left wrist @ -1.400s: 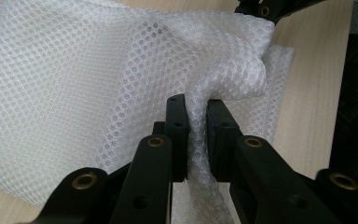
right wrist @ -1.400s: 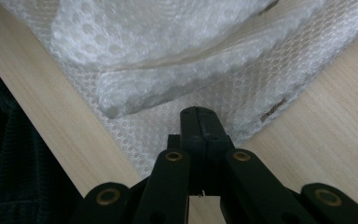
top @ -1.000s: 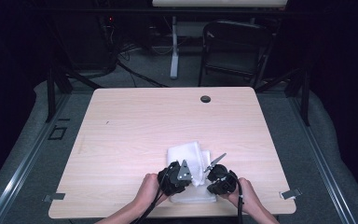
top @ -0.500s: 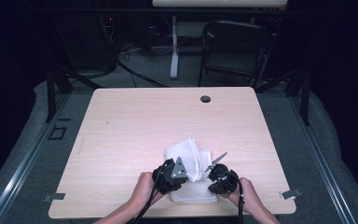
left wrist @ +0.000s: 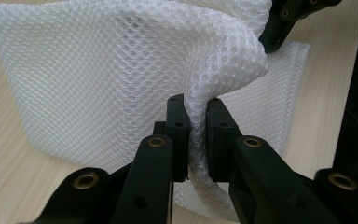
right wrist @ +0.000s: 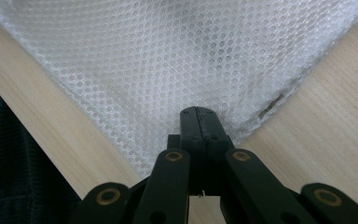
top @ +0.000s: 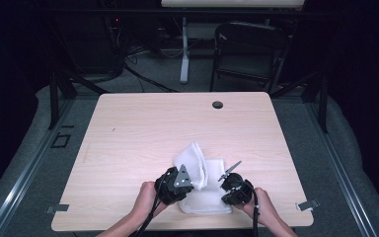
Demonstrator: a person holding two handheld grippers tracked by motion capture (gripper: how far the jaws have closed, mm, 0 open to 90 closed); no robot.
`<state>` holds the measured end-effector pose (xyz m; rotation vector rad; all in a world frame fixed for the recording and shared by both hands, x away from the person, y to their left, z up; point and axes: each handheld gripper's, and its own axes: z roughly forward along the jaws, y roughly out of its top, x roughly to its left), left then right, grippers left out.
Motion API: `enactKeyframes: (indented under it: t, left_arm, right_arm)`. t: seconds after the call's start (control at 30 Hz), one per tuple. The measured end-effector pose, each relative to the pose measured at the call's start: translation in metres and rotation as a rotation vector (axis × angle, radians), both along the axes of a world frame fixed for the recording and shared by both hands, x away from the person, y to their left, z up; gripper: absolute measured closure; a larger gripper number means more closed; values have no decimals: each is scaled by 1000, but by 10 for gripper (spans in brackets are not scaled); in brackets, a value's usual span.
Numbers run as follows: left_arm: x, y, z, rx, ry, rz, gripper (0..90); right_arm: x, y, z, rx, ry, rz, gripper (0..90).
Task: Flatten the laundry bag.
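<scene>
Both our grippers pinch the white mesh cloth (top: 205,185) at the table's (top: 128,133) near edge, the left gripper (left wrist: 196,135) having raised its fold slightly since a second ago, the right gripper (right wrist: 199,128) anchoring a corner, so folding is underway.

cloth (left wrist: 98,84) top cut off | forearms (top: 123,224) cropped at frame bottom

A pale wooden surface (top: 128,148) has a dark round hole (top: 217,104) near its far edge. Beyond it a black folding chair (top: 249,54) stands on the grey floor (top: 143,81), beside a white post (top: 184,49) and loose cables (top: 128,61).
</scene>
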<state>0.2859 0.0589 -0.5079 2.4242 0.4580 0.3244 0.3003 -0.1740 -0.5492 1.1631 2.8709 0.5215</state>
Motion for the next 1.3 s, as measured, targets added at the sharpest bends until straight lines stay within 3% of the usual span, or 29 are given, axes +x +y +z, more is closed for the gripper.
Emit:
enactKeyframes:
  t: [0.73,1.3]
  left_arm:
    - [3,9,0,-12,-17,31,822]
    - [3,16,-3,2,-5,41,819]
  right_arm:
    - [1,-9,0,-10,10,-42,900]
    - [3,-14,0,-10,8,-67,900]
